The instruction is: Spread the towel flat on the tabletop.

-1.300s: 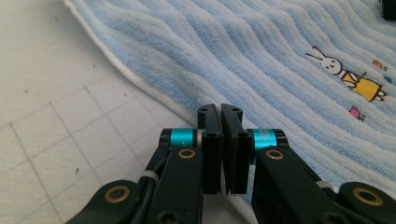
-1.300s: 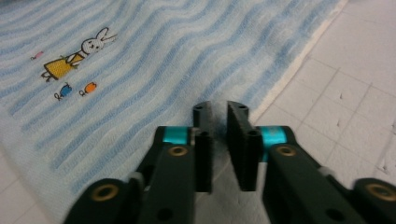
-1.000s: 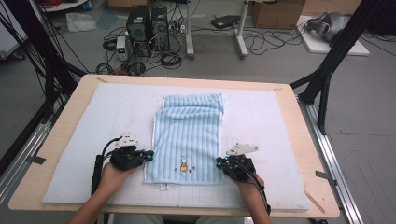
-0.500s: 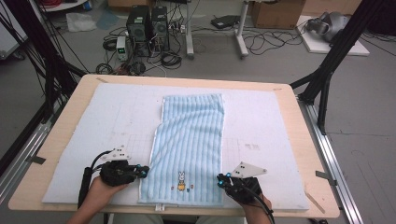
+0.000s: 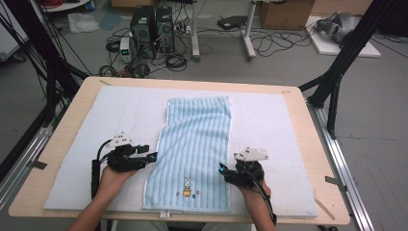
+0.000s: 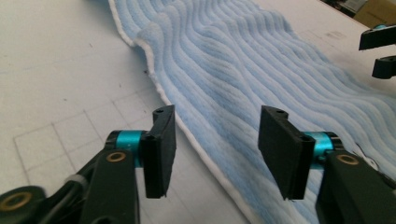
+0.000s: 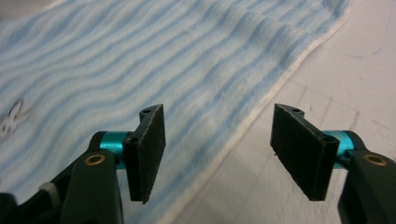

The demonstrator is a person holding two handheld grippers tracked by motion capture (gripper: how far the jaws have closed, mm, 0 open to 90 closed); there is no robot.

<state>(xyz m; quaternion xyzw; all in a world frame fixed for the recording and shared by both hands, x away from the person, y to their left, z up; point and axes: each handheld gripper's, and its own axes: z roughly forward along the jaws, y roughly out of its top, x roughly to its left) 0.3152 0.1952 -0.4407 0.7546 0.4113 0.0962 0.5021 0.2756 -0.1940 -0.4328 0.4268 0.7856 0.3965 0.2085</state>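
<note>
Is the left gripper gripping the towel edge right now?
No, the left gripper has its fingers apart, with the towel edge lying loose on the mat below them.

- The light blue striped towel (image 5: 197, 149) lies unfolded and flat, lengthwise down the middle of the white mat (image 5: 279, 125).
- Its near end reaches the mat's near edge; its far end stops short of the far edge.
- A small rabbit motif (image 5: 186, 184) sits near the near end.
- White piping runs along its long edges.
</note>
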